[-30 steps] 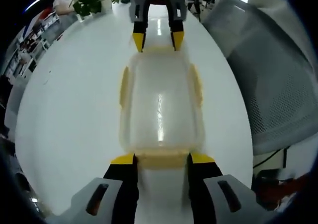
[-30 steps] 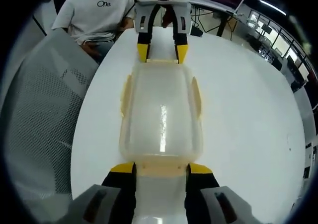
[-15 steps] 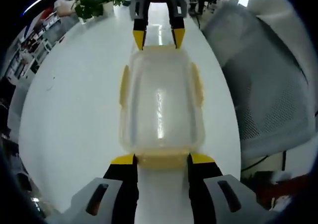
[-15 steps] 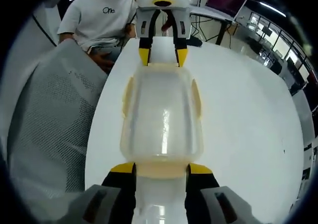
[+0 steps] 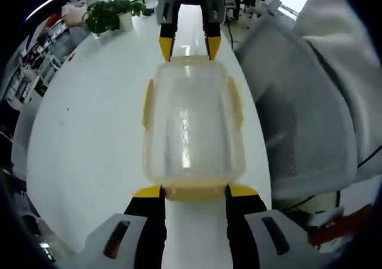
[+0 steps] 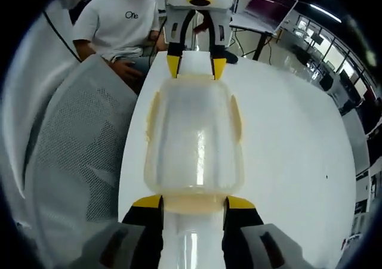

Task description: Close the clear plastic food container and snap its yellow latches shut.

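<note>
The clear plastic food container sat between the two grippers, lid on, above the white counter; whether it rested on the counter or was held just off it could not be told. In the left gripper view, the left gripper had its fingers spread to either side of the near yellow end latch, the tips at the latch's corners. At the far end, the right gripper met the opposite latch the same way, its fingers apart and touching the rim. The right gripper view gave the mirror picture: the right gripper straddling its near latch, the left gripper at the far end.

The two yellow side latches looked flared outward, so they were probably not yet snapped; the state of the end latches was hard to judge. The step in hand seemed to be steadying the closed container from both ends. The next move would call for pressing a latch down over the lid edge while the other gripper braced the container against sliding.

A mesh-backed chair stood beside the counter, and a seated person in a white shirt was beyond it.
</note>
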Demonstrator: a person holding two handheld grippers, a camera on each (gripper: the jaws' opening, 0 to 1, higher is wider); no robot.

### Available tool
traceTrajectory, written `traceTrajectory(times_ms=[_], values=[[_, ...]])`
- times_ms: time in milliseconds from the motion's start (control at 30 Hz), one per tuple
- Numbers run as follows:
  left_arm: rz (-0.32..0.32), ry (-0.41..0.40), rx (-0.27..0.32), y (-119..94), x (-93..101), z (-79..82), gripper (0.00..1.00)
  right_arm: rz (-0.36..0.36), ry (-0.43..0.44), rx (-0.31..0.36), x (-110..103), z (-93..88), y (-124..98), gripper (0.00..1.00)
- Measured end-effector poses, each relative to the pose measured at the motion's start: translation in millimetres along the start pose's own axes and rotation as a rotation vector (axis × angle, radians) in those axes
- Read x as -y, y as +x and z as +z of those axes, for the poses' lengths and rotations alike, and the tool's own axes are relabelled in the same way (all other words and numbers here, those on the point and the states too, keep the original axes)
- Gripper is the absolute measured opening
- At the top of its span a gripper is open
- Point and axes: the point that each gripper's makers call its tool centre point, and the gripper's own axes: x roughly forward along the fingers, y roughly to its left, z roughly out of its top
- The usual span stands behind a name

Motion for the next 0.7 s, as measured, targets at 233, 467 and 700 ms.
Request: traceTrajectory(times_ms=[233,467,700], values=[[0.027,0.000,-0.022,-11.1,-7.0,20.1,0.36,-0.021,-0.017,0.011,8.6,-6.9,-20.8,0.37],[0.028,-0.014,-0.025,-0.8,-7.1,50.6,0.36,-0.015,-0.032,0.019,9.9,-34.2,-40.2,0.37],[0.030,-0.001,-0.034,11.1,-11.0,80.4,0.36,-0.004,-0.021,0.022,11.0,-64.3,-51.6,0.37]])
